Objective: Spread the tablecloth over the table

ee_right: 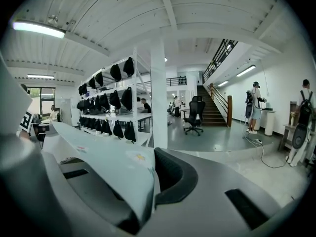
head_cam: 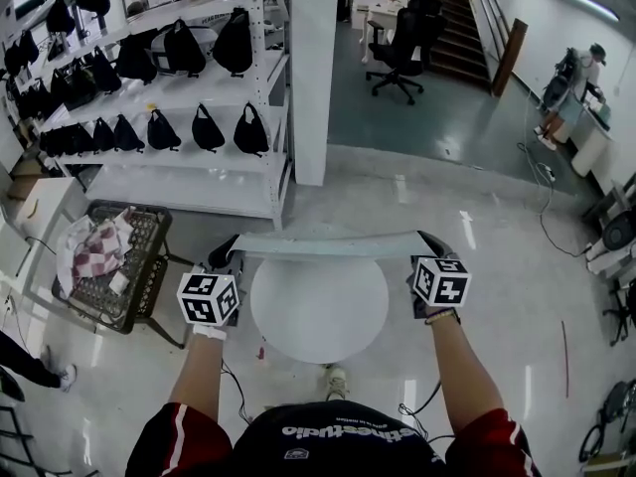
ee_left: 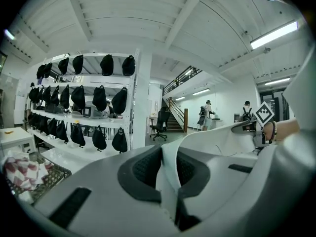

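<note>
Basket (head_cam: 156,235): rectangular, dark open mesh, just left of the worktop (head_cam: 318,316); inside, a crumpled red-and-white checked cloth (head_cam: 97,249) with paler fabric beside it. Shelving (head_cam: 263,63): white metal, several tiers, loaded with rows of black rounded bags (head_cam: 208,129). Worktop: round, white, smooth, bare on top. Tablecloth (head_cam: 328,243): pale, thin and smooth, with small faint printed motifs, stretched as a long narrow band in the air above the far edge of the worktop, one end in each claw. Left claw (ee_left: 169,172): clenched on the left end, fabric folded upright between dark ribbed pads. Right claw (ee_right: 149,181): clenched on the right end, fabric draped over the inner jaw. Further back: a black office chair (head_cam: 400,53) on a grey glossy floor and a staircase (head_cam: 459,28) with dark treads.
</note>
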Demonstrator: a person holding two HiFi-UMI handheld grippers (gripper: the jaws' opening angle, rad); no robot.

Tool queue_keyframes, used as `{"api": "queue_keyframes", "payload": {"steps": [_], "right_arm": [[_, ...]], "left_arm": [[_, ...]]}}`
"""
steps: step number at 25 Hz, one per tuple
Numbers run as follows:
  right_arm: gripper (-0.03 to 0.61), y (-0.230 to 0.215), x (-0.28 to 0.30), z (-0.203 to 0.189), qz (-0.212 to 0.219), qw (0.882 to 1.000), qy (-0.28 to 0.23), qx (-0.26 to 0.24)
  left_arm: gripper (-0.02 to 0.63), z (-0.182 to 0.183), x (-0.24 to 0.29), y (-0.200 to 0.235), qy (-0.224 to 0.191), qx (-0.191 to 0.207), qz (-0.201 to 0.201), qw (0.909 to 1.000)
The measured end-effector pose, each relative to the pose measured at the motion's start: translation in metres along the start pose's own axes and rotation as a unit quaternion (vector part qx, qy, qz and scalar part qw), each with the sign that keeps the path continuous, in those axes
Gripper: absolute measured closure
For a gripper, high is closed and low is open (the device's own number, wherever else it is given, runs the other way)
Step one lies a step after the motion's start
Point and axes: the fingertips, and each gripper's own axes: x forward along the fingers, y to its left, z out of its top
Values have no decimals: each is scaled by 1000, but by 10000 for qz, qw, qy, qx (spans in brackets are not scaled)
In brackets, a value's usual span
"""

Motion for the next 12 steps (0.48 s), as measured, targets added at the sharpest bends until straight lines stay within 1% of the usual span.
{"api": "queue_keyframes", "payload": {"steps": [6, 12], "right_arm": [[549, 0, -10, -41, -5, 9997, 195, 161], [549, 1, -17, -73, -72, 9986, 468, 234]], "left_arm": [[586, -30, -19, -14, 224, 36, -105, 9997], [586, -53, -31, -23, 442, 51, -191, 9988]]}}
